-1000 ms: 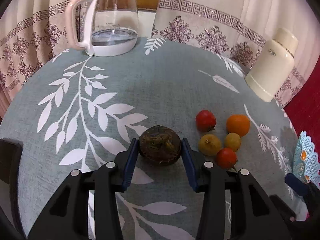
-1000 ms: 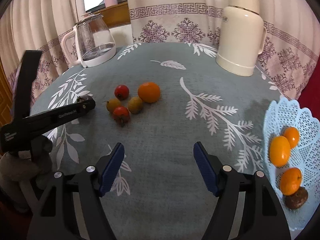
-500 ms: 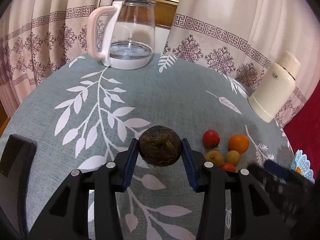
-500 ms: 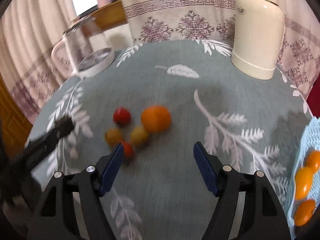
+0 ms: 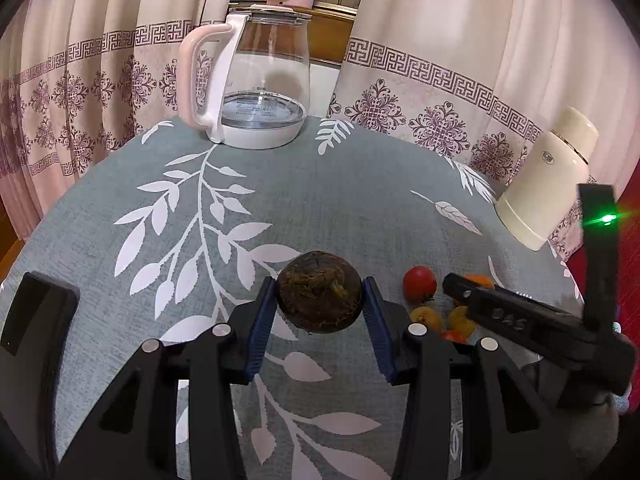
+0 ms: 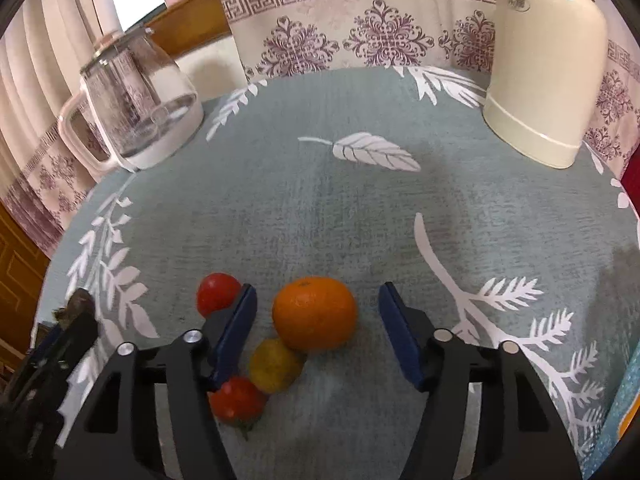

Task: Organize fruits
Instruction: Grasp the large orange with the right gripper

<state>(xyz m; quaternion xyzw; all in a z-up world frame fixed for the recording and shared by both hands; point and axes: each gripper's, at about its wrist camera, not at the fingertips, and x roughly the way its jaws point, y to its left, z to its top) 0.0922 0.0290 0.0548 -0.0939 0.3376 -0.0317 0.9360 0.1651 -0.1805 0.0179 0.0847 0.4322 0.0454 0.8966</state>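
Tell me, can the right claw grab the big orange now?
Probably yes. The right claw has been closing with the orange between its blue pads, not touching yet. A yellow fruit crowds its near side.

Kettle (image 5: 256, 92) far left on table (image 5: 360, 200), flask (image 5: 548, 196) far right.

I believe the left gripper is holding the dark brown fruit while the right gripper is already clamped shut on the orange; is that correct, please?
Not quite. The left gripper does hold the dark brown fruit, but the right gripper is not clamped on the orange. Its jaws have just been closing around it, yet the right wrist view shows gaps on both sides.
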